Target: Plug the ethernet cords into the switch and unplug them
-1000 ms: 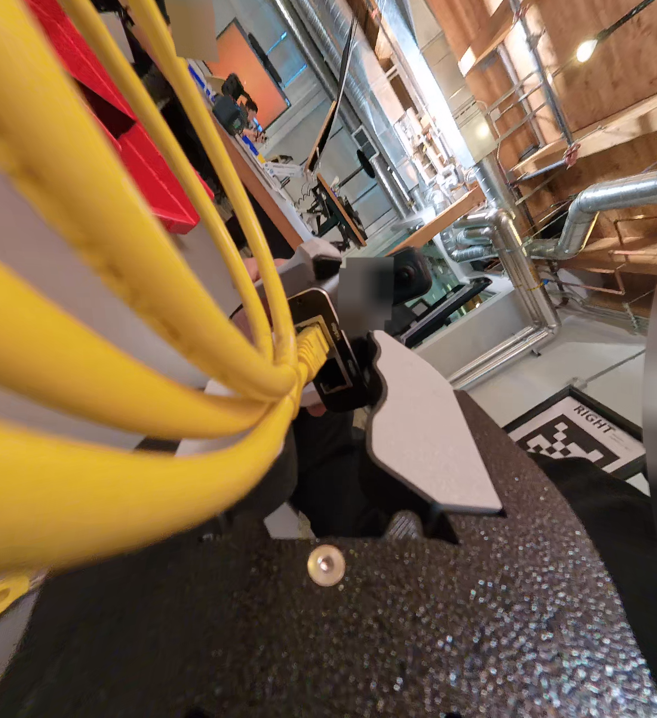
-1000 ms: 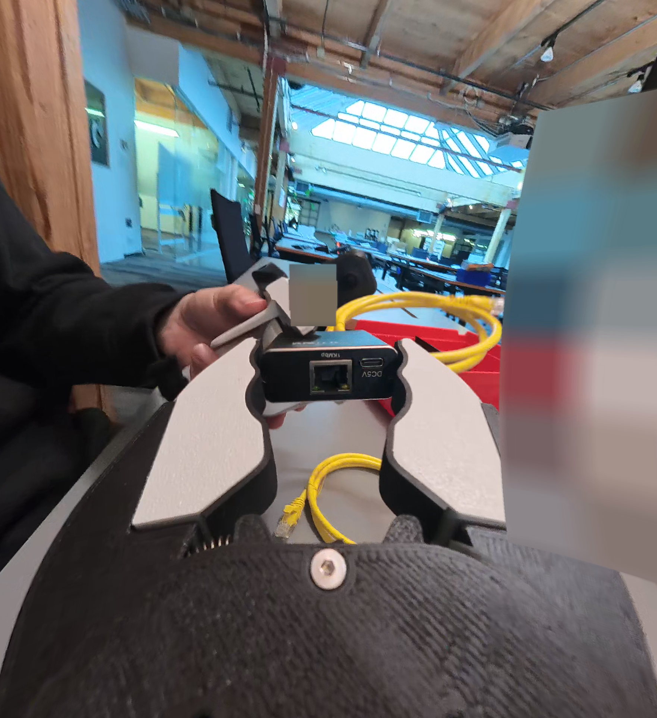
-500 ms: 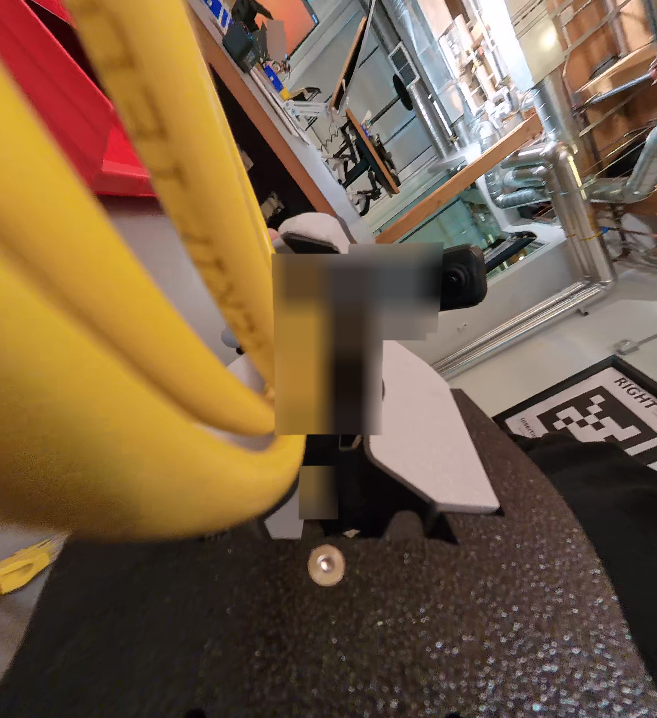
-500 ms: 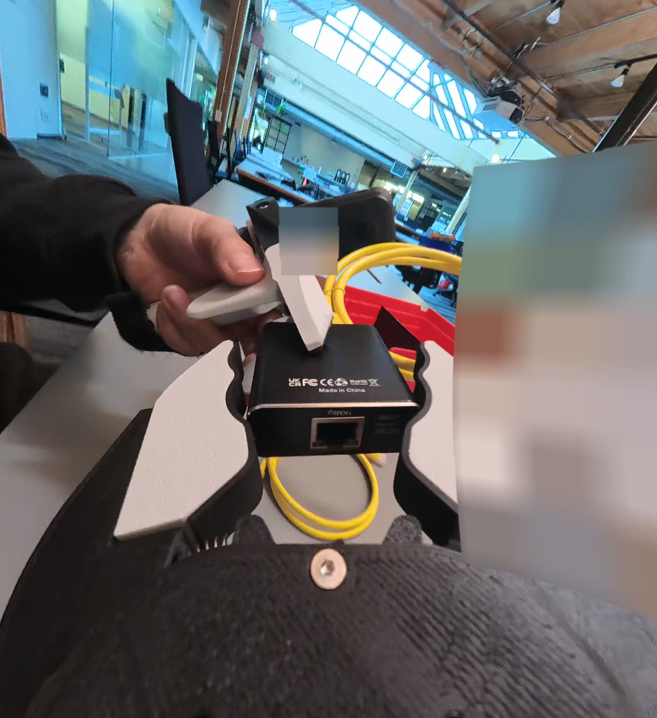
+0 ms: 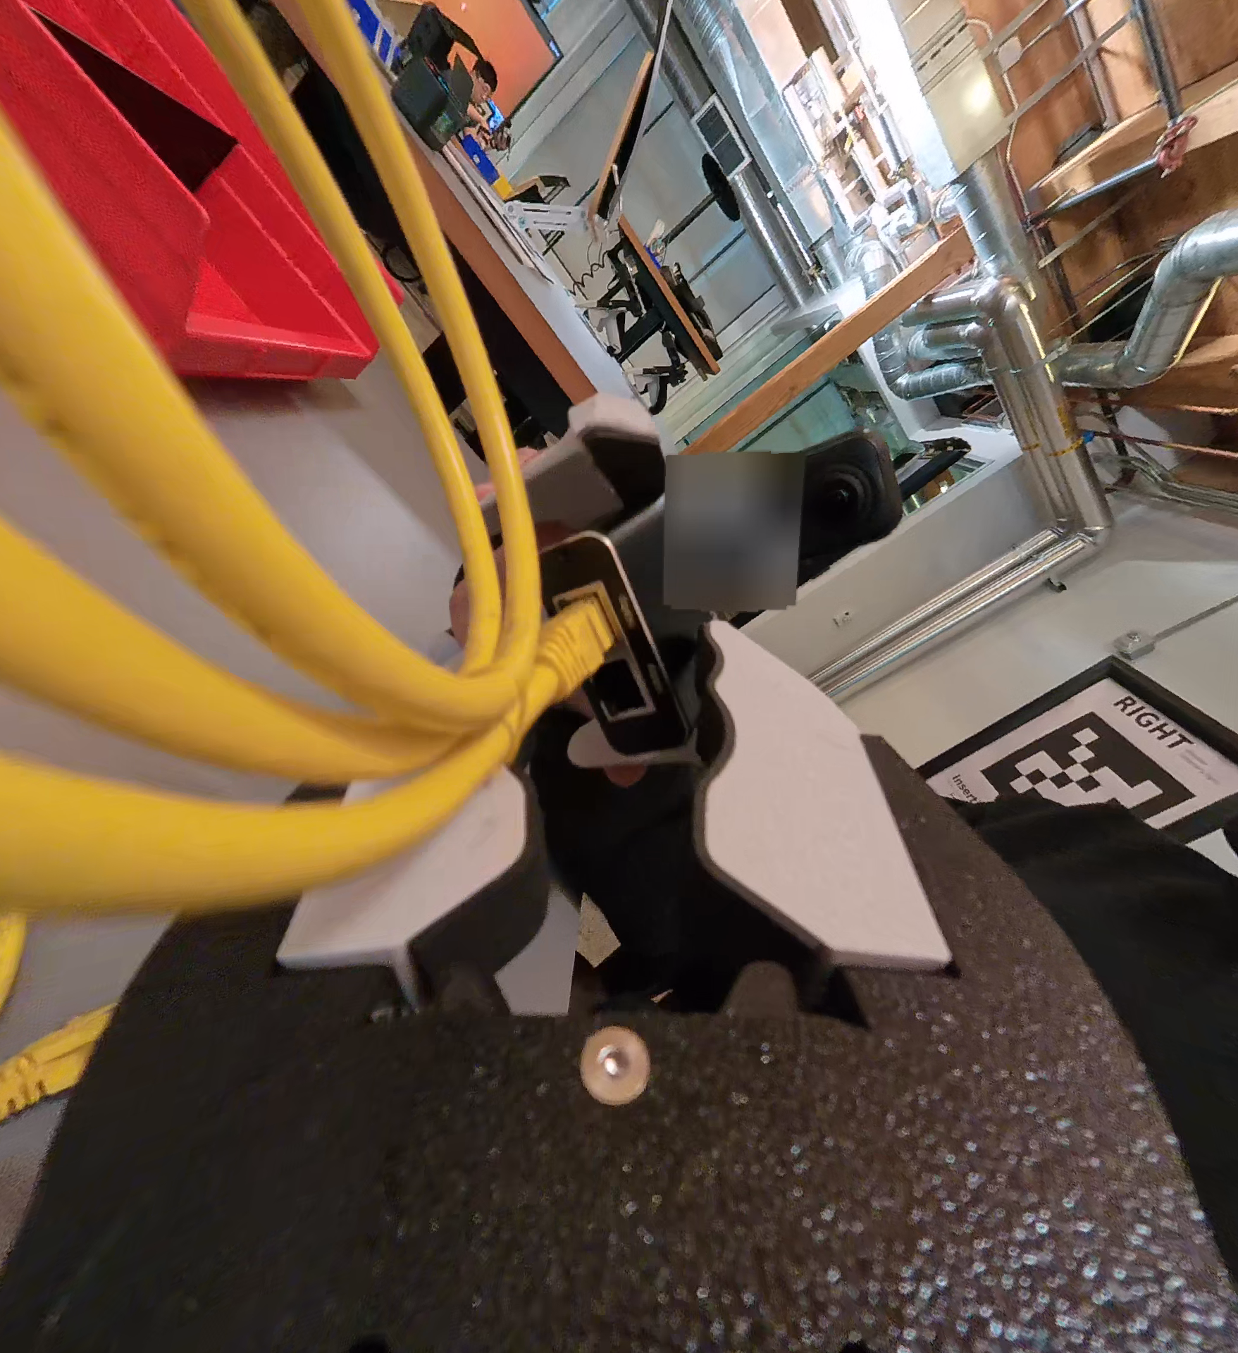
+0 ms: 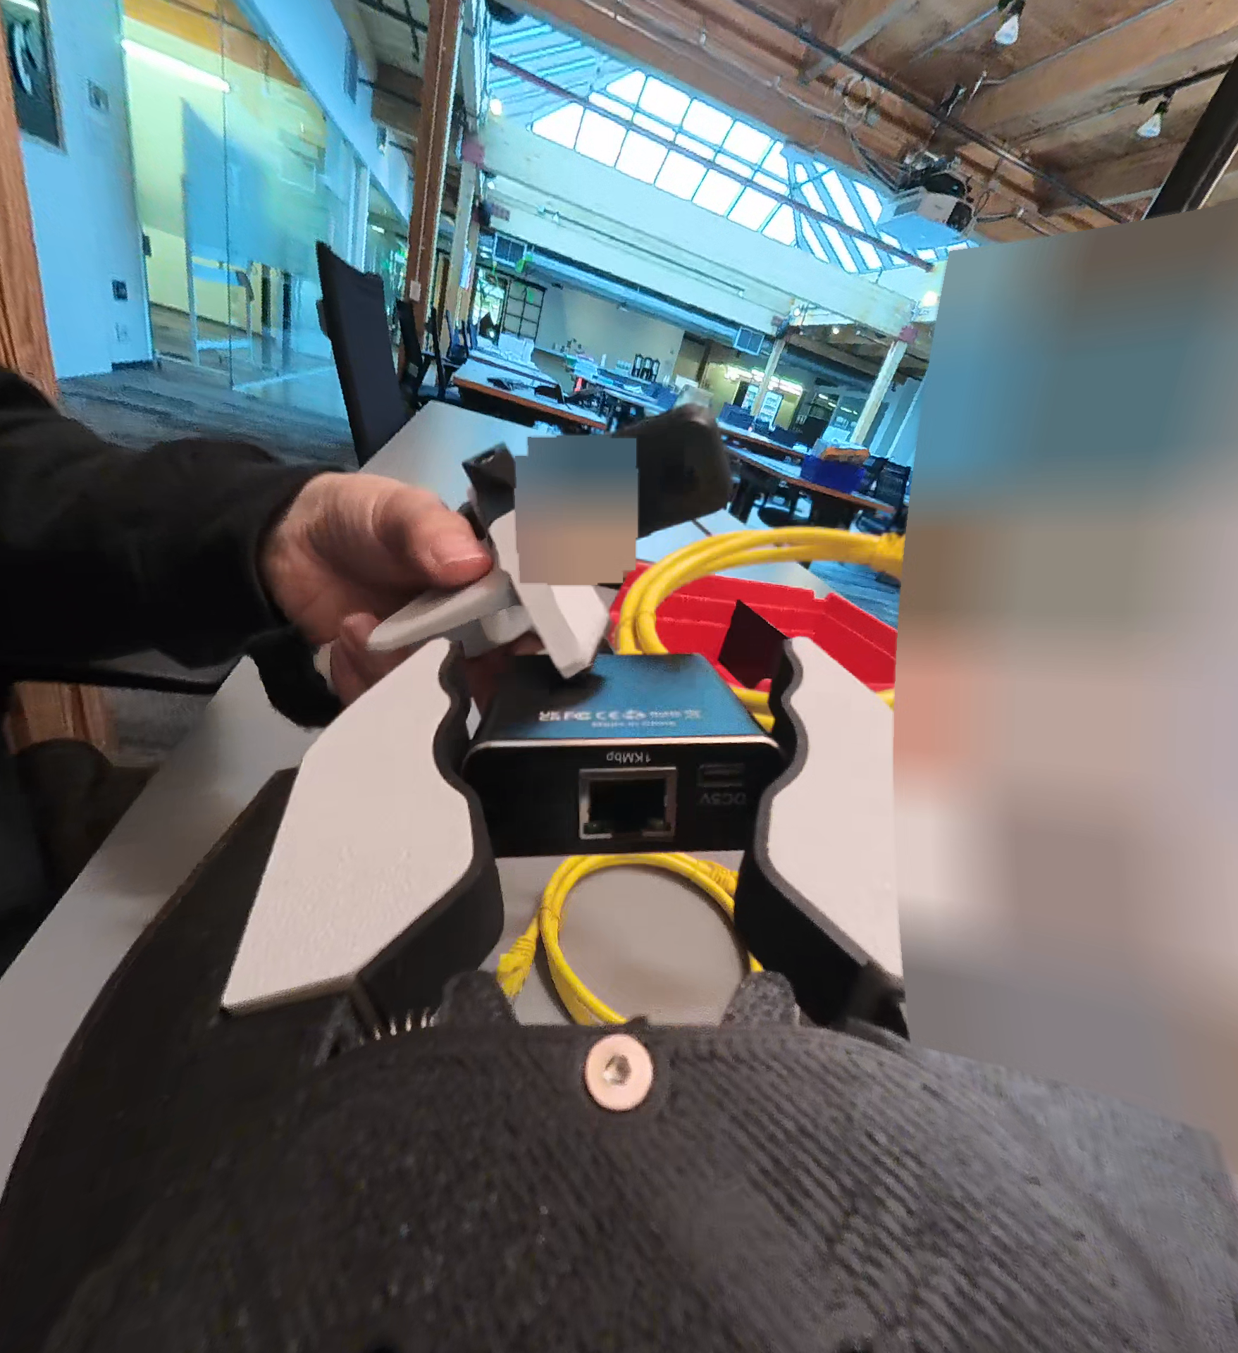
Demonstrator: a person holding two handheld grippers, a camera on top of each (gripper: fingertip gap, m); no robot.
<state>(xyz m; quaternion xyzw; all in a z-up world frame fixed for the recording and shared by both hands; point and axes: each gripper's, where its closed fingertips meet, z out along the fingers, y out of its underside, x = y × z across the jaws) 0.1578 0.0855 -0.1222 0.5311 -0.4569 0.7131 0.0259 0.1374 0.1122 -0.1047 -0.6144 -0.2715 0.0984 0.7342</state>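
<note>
A small black switch (image 6: 616, 798) is clamped between the fingers of my right gripper (image 6: 619, 666), with an empty port facing that camera. In the left wrist view the switch (image 5: 638, 703) shows its far end. There a yellow plug (image 5: 575, 648) sits in the upper port and the lower port is empty. The plug's coiled yellow cord (image 5: 235, 586) loops across the left of that view. My left gripper (image 5: 616, 710) has its jaws apart around the switch's end. One of its fingers (image 6: 564, 637) rests on the switch's top.
A red bin (image 5: 162, 220) stands on the grey table (image 6: 125, 878) behind the switch. A second yellow cord (image 6: 564, 944) lies loose on the table under the switch; its plug also shows in the left wrist view (image 5: 8, 1098). A person's hand (image 6: 367, 556) holds the left gripper.
The left gripper drew in close to the switch half a second ago and has backed off a little. The right gripper tipped the switch downward. The yellow plug stays in its port.
</note>
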